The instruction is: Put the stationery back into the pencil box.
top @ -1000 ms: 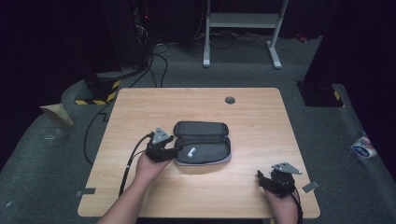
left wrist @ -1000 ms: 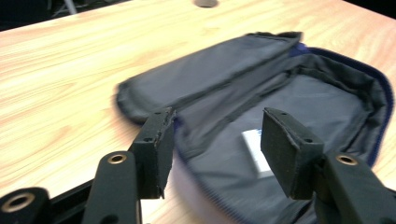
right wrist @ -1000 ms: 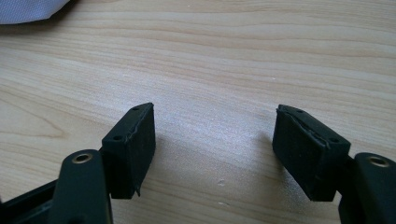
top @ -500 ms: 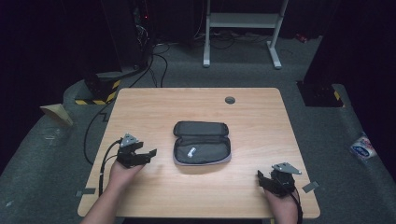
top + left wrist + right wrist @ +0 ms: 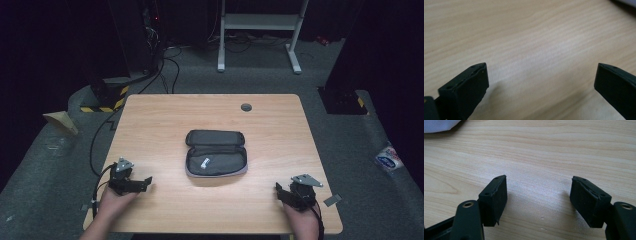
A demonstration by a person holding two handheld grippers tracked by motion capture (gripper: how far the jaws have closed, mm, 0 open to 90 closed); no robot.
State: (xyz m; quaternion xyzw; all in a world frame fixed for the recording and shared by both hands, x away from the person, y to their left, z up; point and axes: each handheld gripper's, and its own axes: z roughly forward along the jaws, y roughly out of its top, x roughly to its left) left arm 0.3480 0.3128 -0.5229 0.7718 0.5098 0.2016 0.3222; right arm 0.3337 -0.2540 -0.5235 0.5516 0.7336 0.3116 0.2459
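Pouch (image 5: 216, 154), dark and zip-edged, lies at the middle of the worktop (image 5: 280, 125), long axis running left to right, with a small white tag on its near half. Nearer, at the near left edge, the left gripper (image 5: 142, 183) has just been opening its fingers (image 5: 466, 87); they stand wide with nothing between. At the near right, the right gripper (image 5: 280, 192) holds its fingers (image 5: 495, 197) apart over bare wood.

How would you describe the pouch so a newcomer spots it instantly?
Start at the wooden table. At its middle, between the two grippers, lies the dark grey zip pouch, flat, oblong, rounded corners. A small white tag sits on its front; nothing else there is soft or dark.
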